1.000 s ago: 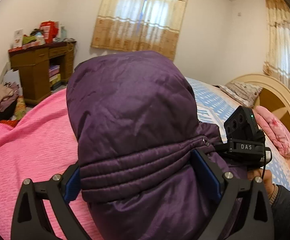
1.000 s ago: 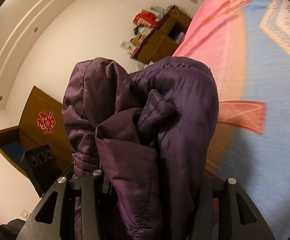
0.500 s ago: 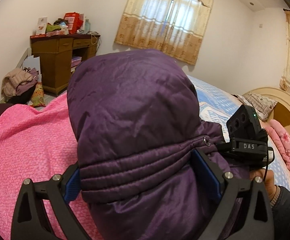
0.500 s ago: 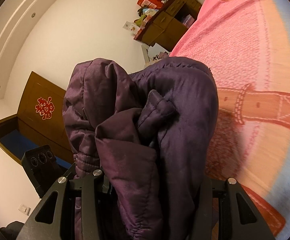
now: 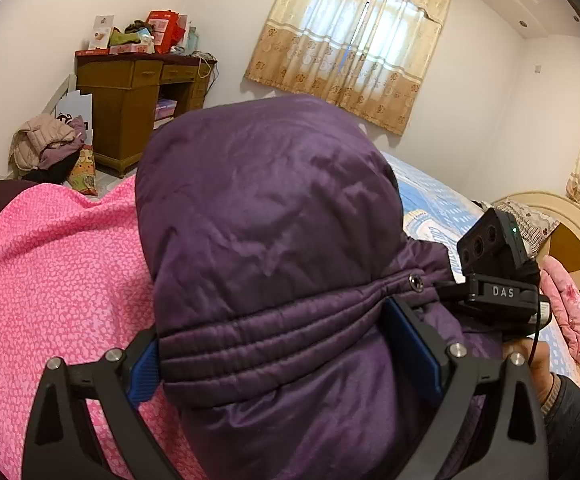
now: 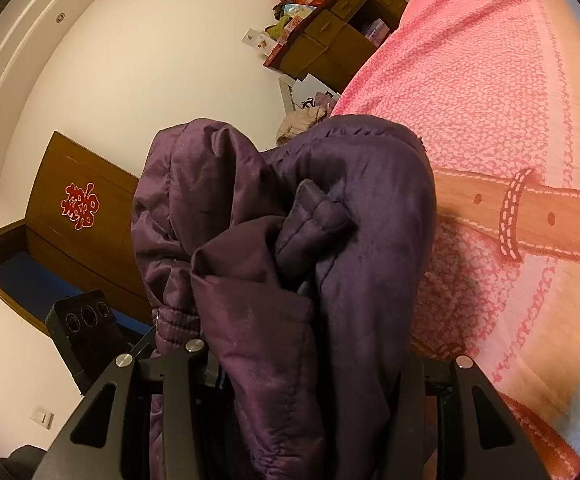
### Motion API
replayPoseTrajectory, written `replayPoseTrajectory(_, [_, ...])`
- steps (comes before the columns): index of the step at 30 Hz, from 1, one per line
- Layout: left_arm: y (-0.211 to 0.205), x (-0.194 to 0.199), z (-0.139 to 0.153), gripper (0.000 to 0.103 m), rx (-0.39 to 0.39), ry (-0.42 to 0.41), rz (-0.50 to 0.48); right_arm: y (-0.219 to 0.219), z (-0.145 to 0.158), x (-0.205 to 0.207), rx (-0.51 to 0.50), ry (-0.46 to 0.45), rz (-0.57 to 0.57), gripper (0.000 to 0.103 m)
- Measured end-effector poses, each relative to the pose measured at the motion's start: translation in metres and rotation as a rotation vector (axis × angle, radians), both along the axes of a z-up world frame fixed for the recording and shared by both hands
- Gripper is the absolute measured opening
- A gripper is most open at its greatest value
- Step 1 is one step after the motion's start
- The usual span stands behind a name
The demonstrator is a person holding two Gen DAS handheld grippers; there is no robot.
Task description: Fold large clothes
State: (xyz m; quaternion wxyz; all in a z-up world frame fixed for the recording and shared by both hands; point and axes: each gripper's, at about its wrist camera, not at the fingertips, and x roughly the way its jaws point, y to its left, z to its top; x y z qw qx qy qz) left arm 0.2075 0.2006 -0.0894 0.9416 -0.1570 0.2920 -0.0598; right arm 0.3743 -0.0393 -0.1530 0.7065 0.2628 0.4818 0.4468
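Observation:
A purple quilted hooded jacket (image 5: 265, 216) fills the middle of the left wrist view. My left gripper (image 5: 285, 344) is shut on a thick bunch of it just below the hood, its blue pads pressed on both sides. In the right wrist view the same jacket (image 6: 330, 216) is bunched and folded over, and my right gripper (image 6: 310, 364) is shut on it, its fingertips hidden by cloth. The right gripper's body (image 5: 498, 276) shows beside the jacket in the left wrist view. The jacket is held up above the pink blanket (image 5: 49, 280).
The bed has a pink blanket (image 6: 490, 100) and a blue sheet (image 5: 430, 200), with a headboard (image 5: 570, 232) and pillows at the right. A cluttered wooden desk (image 5: 129, 92) and a pile of clothes (image 5: 45, 144) stand by the far wall. A dark wardrobe (image 6: 69, 216) is at the left.
Both grippers have swung with the jacket: the views have turned toward the desk side of the room and over the pink blanket. The grip on the jacket is the same.

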Motion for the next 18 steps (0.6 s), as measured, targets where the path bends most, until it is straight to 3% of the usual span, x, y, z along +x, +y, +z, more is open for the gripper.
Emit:
replayPoseTrajectory(8, [0.015, -0.003, -0.014, 0.1, -0.019, 0.018, -0.001, 0.005, 0.012, -0.006, -0.081, -0.042, 0.02, 0.047])
replayPoseTrajectory(13, [0.016, -0.005, -0.016, 0.103, 0.041, 0.009, 0.016, 0.01, 0.017, -0.006, -0.13, -0.055, 0.012, 0.047])
replayPoseTrajectory(18, [0.019, -0.001, -0.019, 0.103, 0.046, 0.016, 0.015, 0.015, 0.017, -0.007, -0.195, -0.061, -0.008, 0.047])
